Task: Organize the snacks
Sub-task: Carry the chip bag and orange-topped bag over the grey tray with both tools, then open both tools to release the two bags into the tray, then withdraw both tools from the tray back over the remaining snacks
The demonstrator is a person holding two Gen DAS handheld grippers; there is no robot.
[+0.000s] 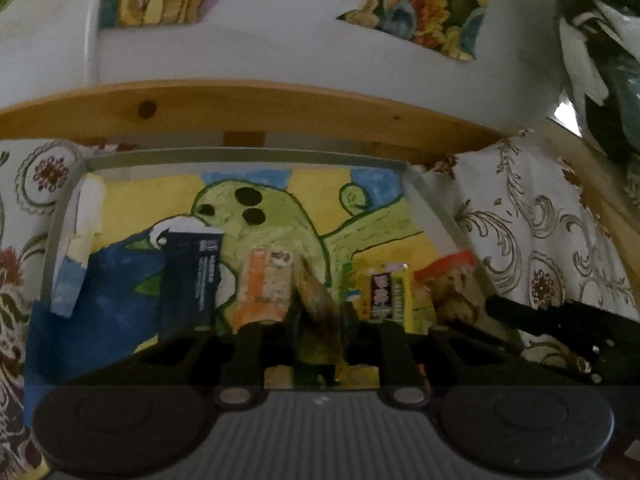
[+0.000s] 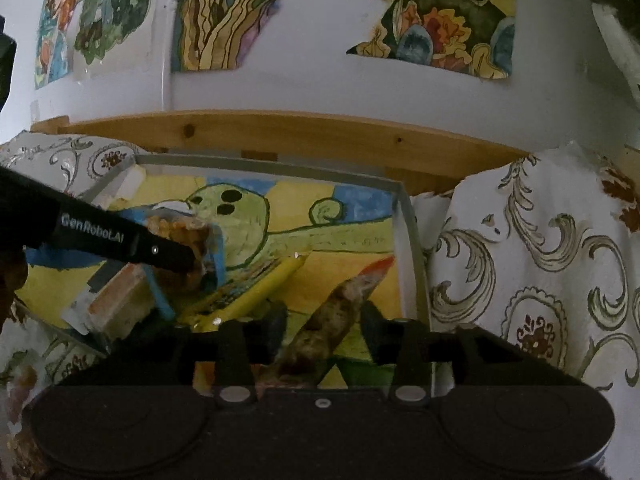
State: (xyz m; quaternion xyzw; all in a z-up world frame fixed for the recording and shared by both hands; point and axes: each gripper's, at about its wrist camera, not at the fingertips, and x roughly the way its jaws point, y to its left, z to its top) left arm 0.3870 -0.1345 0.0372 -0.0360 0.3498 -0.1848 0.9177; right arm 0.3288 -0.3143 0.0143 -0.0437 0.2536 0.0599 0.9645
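- Left tool [image 1: 320, 316]: clenched on a brown snack packet [image 1: 318, 296], lower centre, over the grey tray [image 1: 240, 156].
- Right tool [image 2: 324, 324]: clenched on a red-topped snack packet [image 2: 340, 312], tray's right side.
- Step: placing snacks in the tray.
- Next: lower each into a free gap, then release.

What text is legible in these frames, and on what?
"GenRobot.AI": white lettering along the left gripper's finger.
Dark blue packet: white print, too blurred to read.
Yellow-and-black packet: lettering blurred, unreadable.
Orange packet: print unreadable.
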